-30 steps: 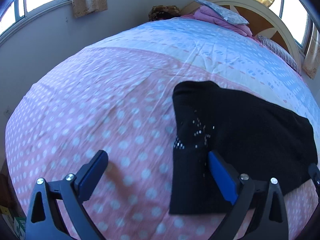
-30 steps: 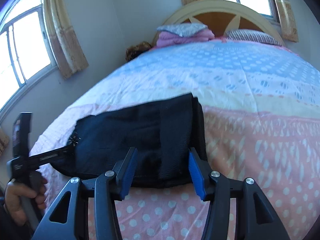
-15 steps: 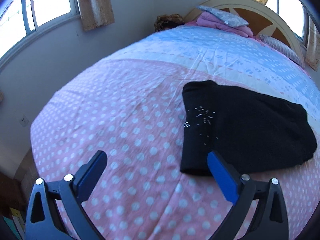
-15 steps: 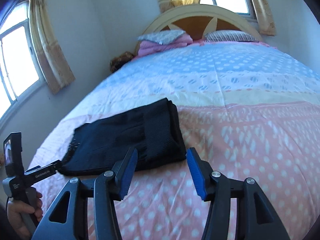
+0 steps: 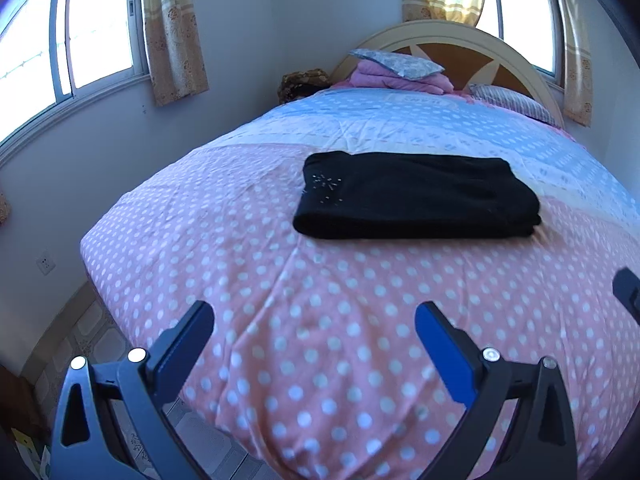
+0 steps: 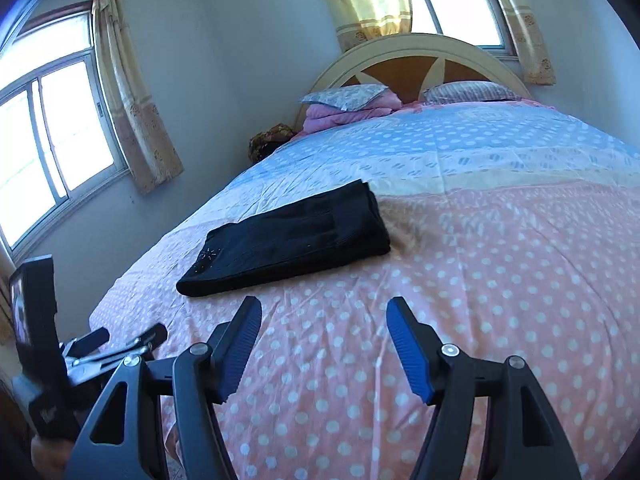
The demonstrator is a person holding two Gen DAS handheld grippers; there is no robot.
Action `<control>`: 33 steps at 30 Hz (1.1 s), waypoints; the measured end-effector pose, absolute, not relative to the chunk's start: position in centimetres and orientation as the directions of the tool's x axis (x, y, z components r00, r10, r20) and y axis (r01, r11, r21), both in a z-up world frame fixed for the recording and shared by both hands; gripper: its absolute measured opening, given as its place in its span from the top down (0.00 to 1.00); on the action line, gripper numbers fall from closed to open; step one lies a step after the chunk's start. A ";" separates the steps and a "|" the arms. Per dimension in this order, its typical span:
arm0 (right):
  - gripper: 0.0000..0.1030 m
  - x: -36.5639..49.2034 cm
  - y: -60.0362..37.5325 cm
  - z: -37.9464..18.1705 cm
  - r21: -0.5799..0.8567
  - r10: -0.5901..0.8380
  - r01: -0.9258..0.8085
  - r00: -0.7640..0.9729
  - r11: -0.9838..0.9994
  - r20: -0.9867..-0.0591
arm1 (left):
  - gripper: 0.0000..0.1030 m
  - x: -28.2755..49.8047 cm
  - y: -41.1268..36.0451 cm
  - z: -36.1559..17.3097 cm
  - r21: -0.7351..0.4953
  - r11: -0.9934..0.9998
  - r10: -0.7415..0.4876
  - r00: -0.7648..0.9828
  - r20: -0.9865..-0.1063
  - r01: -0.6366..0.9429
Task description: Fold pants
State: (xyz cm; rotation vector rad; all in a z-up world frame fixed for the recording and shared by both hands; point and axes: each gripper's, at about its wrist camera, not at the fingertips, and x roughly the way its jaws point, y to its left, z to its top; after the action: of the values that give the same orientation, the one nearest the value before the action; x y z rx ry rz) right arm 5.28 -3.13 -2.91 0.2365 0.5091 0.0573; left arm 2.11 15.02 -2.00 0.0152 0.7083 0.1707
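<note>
While both jaws gape empty, folded pants (image 5: 412,196) lie well beyond

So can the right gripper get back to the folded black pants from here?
Probably yes: the right gripper is open and empty, with only bare polka-dot bedspread between it and the folded black pants.

My left tongs (image 5: 314,328) were matt black plastic with smooth blue pads (image 5: 440,354) and small shiny metal screws (image 5: 489,354); my right tongs (image 6: 322,338) had ribbed blue pads (image 6: 404,344). The pants (image 5: 416,198) were matt black knit cloth, with a glinting cluster of studs (image 5: 327,188) at nine o'clock on them. The bedspread (image 5: 320,320) was thin, creased, dotted cotton-like cloth. At twelve o'clock the headboard (image 6: 420,60) looked like painted wood with a satin finish.
</note>
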 end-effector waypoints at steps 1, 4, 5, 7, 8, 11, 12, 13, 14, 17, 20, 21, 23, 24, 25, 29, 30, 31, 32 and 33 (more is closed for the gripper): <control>0.35 4.9 -3.2 -2.8 0.236 0.111 0.003 0.876 0.972 -0.470 | 0.00 1.8 14.7 -1.9 0.069 0.987 0.155 0.752 -0.641 -0.144; 0.35 4.3 -3.2 -2.5 0.230 0.105 0.002 0.885 0.973 -0.454 | 0.00 1.2 14.0 -1.6 0.076 0.989 0.147 0.762 -0.631 -0.128; 0.35 4.1 -3.1 -2.3 0.227 0.108 -0.004 0.888 0.974 -0.447 | 0.00 1.1 13.9 -1.4 0.079 0.988 0.151 0.761 -0.631 -0.130; 0.35 3.8 -2.9 -2.1 0.228 0.111 -0.009 0.892 0.974 -0.437 | 0.00 0.6 13.6 -1.0 0.062 0.990 0.139 0.769 -0.624 -0.128; 0.35 3.7 -2.9 -2.0 0.229 0.112 -0.011 0.894 0.973 -0.433 | 0.00 0.4 13.5 -0.9 0.055 0.991 0.132 0.774 -0.619 -0.125; 0.35 3.5 -2.7 -1.6 0.220 0.107 -0.013 0.900 0.975 -0.422 | 0.00 0.0 13.1 -0.5 0.063 0.990 0.137 0.782 -0.608 -0.124; 0.35 3.5 -2.6 -1.5 0.216 0.104 -0.012 0.901 0.976 -0.420 | 0.00 0.1 13.1 -0.5 0.066 0.990 0.138 0.783 -0.606 -0.124; 0.35 3.5 -2.6 -1.4 0.215 0.104 -0.012 0.902 0.976 -0.420 | 0.00 0.1 13.0 -0.5 0.065 0.991 0.135 0.783 -0.607 -0.121; 0.35 3.6 -2.6 -1.4 0.218 0.106 -0.013 0.902 0.976 -0.420 | 0.00 0.1 13.0 -0.5 0.062 0.991 0.133 0.781 -0.610 -0.120; 0.35 3.6 -2.7 -1.5 0.224 0.108 -0.011 0.899 0.975 -0.424 | 0.00 0.3 12.9 -0.7 0.058 0.991 0.132 0.777 -0.615 -0.122; 0.35 3.7 -3.0 -1.6 0.228 0.106 -0.006 0.899 0.974 -0.426 | 0.00 0.4 12.8 -0.9 0.061 0.991 0.133 0.773 -0.620 -0.121; 0.35 3.7 -3.0 -1.5 0.228 0.104 -0.004 0.899 0.974 -0.426 | 0.00 0.4 12.7 -0.9 0.063 0.991 0.134 0.773 -0.621 -0.121; 0.35 3.6 -3.1 -1.4 0.225 0.099 -0.001 0.900 0.974 -0.424 | 0.00 0.4 12.6 -0.9 0.067 0.991 0.133 0.773 -0.620 -0.117; 0.35 3.6 -3.1 -1.3 0.222 0.095 0.001 0.901 0.975 -0.423 | 0.00 0.4 12.5 -0.9 0.068 0.991 0.133 0.774 -0.620 -0.115; 0.34 3.5 -3.1 -1.3 0.220 0.092 0.003 0.903 0.975 -0.420 | 0.00 0.4 12.4 -1.0 0.070 0.991 0.132 0.774 -0.620 -0.114; 0.34 3.3 -3.2 -1.0 0.224 0.093 0.002 0.907 0.975 -0.411 | 0.00 0.4 12.2 -1.0 0.070 0.991 0.130 0.774 -0.620 -0.111; 0.34 3.3 -3.2 -0.9 0.222 0.091 0.002 0.908 0.975 -0.408 | 0.00 0.4 12.2 -0.9 0.067 0.992 0.127 0.775 -0.619 -0.110; 0.34 3.2 -3.2 -0.8 0.220 0.089 0.003 0.909 0.976 -0.406 | 0.00 0.3 12.1 -0.9 0.065 0.992 0.123 0.776 -0.618 -0.106; 0.34 3.2 -3.3 -0.8 0.219 0.088 0.004 0.910 0.976 -0.405 | 0.00 0.3 12.1 -0.9 0.065 0.993 0.120 0.778 -0.616 -0.102; 0.34 3.2 -3.4 -0.8 0.221 0.087 0.005 0.910 0.975 -0.405 | 0.00 0.3 12.1 -0.8 0.066 0.993 0.121 0.780 -0.615 -0.102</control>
State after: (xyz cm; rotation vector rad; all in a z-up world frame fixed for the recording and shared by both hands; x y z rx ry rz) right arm 3.17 -3.36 -0.82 0.2210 0.4259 0.0427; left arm 0.26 12.05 -0.84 0.0291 0.6661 0.1204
